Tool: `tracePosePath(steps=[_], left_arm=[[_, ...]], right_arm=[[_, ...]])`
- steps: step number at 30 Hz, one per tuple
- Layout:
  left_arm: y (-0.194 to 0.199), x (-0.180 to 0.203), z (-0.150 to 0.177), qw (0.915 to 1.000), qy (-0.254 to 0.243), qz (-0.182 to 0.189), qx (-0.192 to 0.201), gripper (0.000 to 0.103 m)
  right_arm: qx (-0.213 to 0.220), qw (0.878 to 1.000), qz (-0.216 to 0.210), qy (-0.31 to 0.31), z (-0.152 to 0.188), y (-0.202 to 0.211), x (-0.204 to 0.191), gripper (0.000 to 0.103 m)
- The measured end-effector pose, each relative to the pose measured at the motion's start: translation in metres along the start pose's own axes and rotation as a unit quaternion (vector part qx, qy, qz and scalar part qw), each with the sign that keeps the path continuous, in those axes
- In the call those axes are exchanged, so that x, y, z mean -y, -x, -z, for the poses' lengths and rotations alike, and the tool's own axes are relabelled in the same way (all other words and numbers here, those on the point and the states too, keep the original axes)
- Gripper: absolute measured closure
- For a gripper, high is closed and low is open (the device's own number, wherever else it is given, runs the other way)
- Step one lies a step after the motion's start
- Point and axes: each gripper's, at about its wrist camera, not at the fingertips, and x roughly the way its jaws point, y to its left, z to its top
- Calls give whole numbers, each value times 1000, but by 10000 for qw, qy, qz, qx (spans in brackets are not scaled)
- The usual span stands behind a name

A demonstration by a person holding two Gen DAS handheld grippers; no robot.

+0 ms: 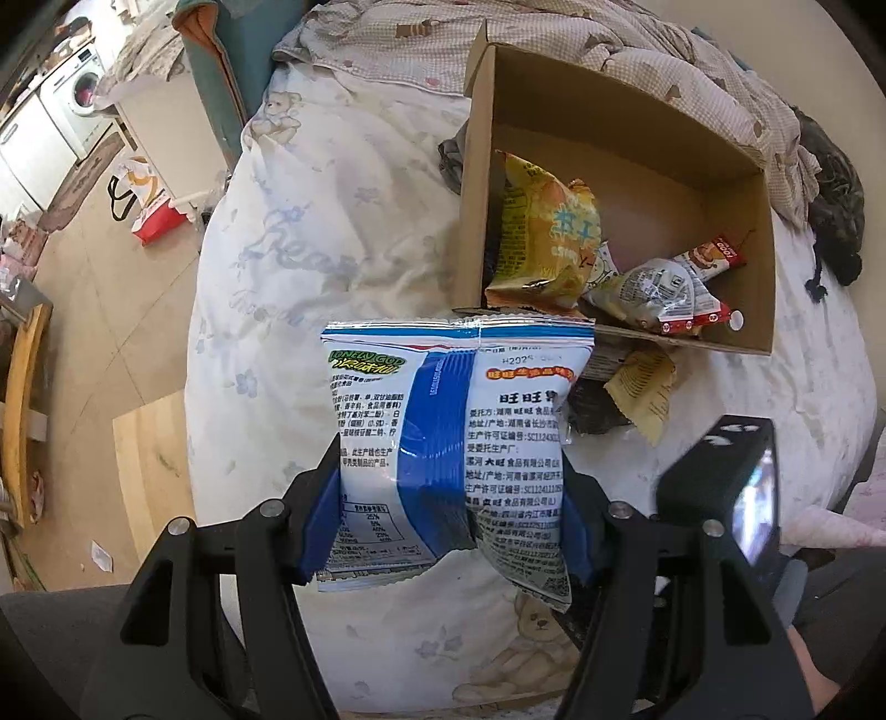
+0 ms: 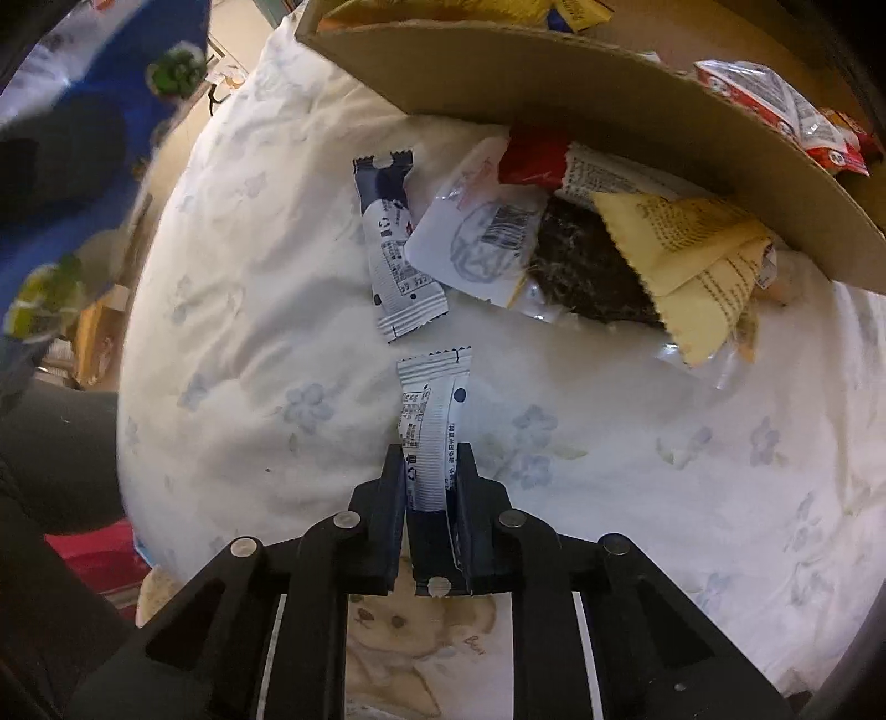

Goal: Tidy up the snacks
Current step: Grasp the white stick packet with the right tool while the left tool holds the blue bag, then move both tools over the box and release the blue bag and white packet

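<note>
My left gripper [image 1: 451, 476] is shut on a blue and white snack bag [image 1: 454, 443], held above the bed in front of the cardboard box [image 1: 476, 183]. Inside the box lie a yellow bag [image 1: 548, 238] and a clear red-edged packet [image 1: 659, 293]. My right gripper [image 2: 432, 471] is shut on a small white and dark sachet [image 2: 434, 426] over the quilt. A second sachet of the same kind [image 2: 396, 243] lies further ahead. Beside it, a pile of packets rests against the box wall [image 2: 554, 94]: a seaweed pack [image 2: 587, 277] and a pale yellow wrapper [image 2: 692, 271].
The bed is covered by a white flowered quilt [image 1: 310, 243] with a checked blanket [image 1: 554, 33] bunched behind the box. Left of the bed is tiled floor with a red and white bag [image 1: 144, 205] and a wooden board [image 1: 149, 459]. The right gripper's body [image 1: 720, 476] shows beside the left one.
</note>
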Motion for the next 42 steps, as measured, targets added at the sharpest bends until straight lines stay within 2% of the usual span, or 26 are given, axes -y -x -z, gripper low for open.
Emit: tracePosePath(steps=[5, 15, 20, 23, 26, 29, 34, 38, 42], left_arm=[[-1, 1, 1, 10000, 6, -18, -7, 41], [-8, -2, 5, 9998, 39, -192, -26, 41], [-4, -3, 8, 9994, 40, -311, 126, 42], [3, -7, 8, 9991, 103, -264, 313, 42], [14, -9, 9, 9987, 157, -13, 478, 42], [28, -5, 7, 9974, 64, -19, 719, 42], [50, -1, -11, 9949, 70, 110, 999, 42], [52, 10, -28, 9944, -113, 111, 1040, 42], [39, 28, -43, 9953, -290, 96, 922, 42]], right_arm=[[150, 9994, -224, -214, 7, 18, 14, 86], [517, 9961, -403, -588, 12, 56, 41, 86], [857, 9926, -474, -713, 12, 82, 47, 86], [1146, 9906, -419, -626, 12, 101, 44, 86], [1505, 9851, -526, -649, 9, 126, 49, 86], [1865, 9788, -523, -674, 10, 146, 52, 86], [2484, 9630, -444, -945, 4, 190, 80, 86], [2705, 9531, -567, -1234, -7, 212, 111, 86], [2750, 9507, -519, -1339, -21, 217, 125, 86]])
